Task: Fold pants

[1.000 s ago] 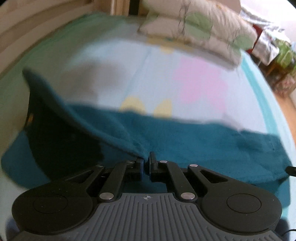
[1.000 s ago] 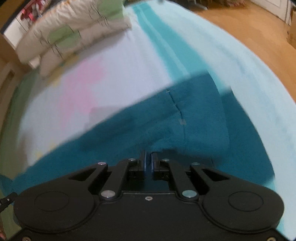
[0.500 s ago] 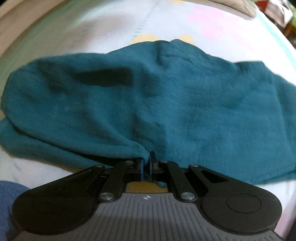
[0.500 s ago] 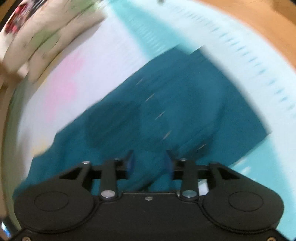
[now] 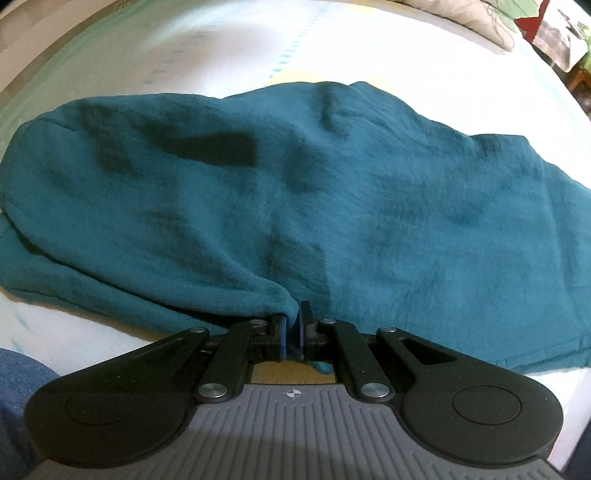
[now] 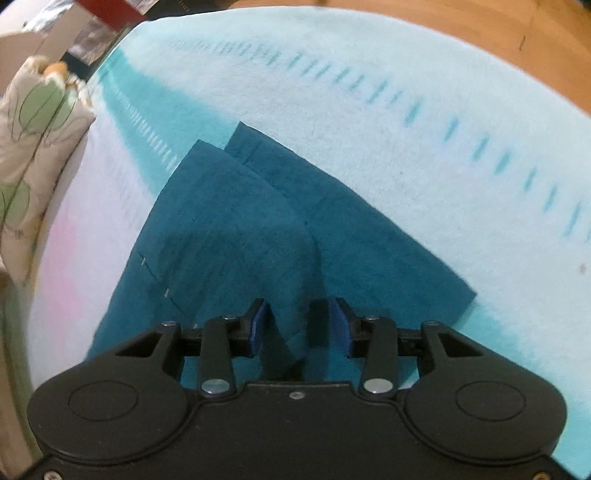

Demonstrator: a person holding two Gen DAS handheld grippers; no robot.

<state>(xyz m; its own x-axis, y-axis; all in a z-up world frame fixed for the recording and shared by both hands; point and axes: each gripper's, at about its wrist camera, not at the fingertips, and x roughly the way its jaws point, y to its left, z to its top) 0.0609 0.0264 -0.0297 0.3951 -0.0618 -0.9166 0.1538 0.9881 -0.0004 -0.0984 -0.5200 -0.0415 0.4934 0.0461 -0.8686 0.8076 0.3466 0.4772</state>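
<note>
Pale floral bedsheet (image 5: pixel 369 48) carries teal fleece pants (image 5: pixel 295 192). Left gripper (image 5: pixel 291 325) pinches their folded edge at 6 o'clock; right gripper (image 6: pixel 297 325) gapes, empty. Tugging one-handed risks dragging layers askew.

Hid the near hem of the teal pants (image 5: pixel 280 206) under the left gripper (image 5: pixel 291 332), so how much cloth sat in the pinch could not be told. Ran off the left wrist frame at both sides. Showed only a slice of pillow (image 5: pixel 476 11) at the top edge. Hid the pants' nearest fold (image 6: pixel 236 229) behind the right gripper (image 6: pixel 297 325). Blurred the dashes printed on the sheet (image 6: pixel 424 110). Cut the flowered pillow (image 6: pixel 33 147) at the left edge.
</note>
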